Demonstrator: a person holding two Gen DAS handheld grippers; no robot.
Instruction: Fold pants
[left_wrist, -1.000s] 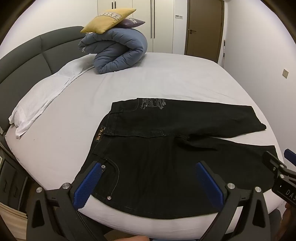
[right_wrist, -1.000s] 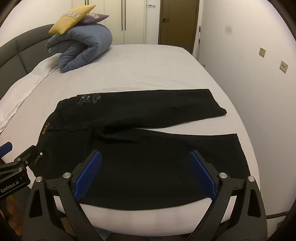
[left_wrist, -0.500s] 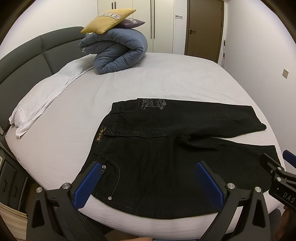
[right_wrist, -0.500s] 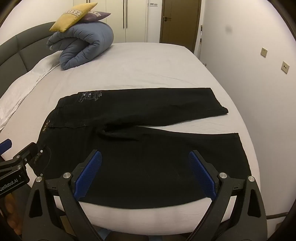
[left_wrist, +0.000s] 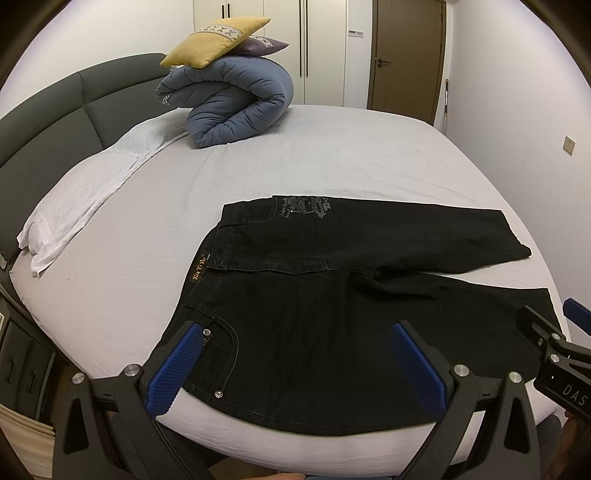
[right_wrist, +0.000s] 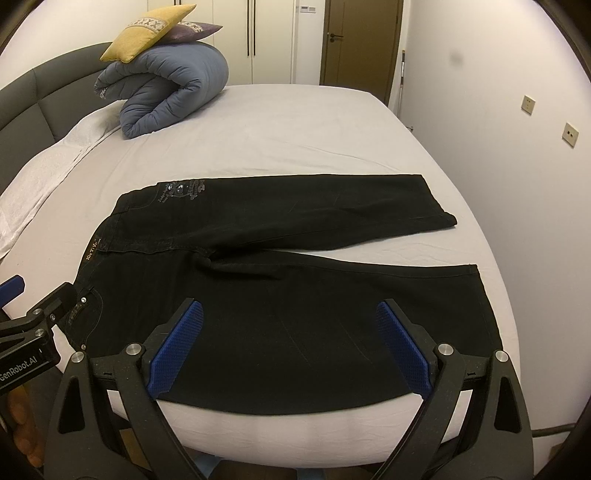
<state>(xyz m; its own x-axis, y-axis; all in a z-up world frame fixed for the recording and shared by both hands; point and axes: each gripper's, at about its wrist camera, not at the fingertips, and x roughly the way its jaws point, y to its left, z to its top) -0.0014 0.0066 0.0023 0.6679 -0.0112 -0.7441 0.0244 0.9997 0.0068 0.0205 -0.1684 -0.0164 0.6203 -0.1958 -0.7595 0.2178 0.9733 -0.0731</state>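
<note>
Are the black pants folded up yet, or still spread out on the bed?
Spread out. The black pants lie flat on the bed, both legs apart and side by side, neither laid over the other.

Rolled blue duvet (left_wrist: 236, 103) on grey bed (left_wrist: 351, 155), yellow cushion (left_wrist: 216, 40) on top, brown door (left_wrist: 408, 55) behind

Take the bed (left_wrist: 332, 147) as your landmark. The pants (left_wrist: 332, 295) lie flat on its near part, waistband to the left, legs running right, one leg behind the other. The rolled duvet (left_wrist: 236, 99) sits at its far left, two cushions (left_wrist: 218, 40) stacked on top. The door (left_wrist: 406, 55) stands behind the bed.
</note>
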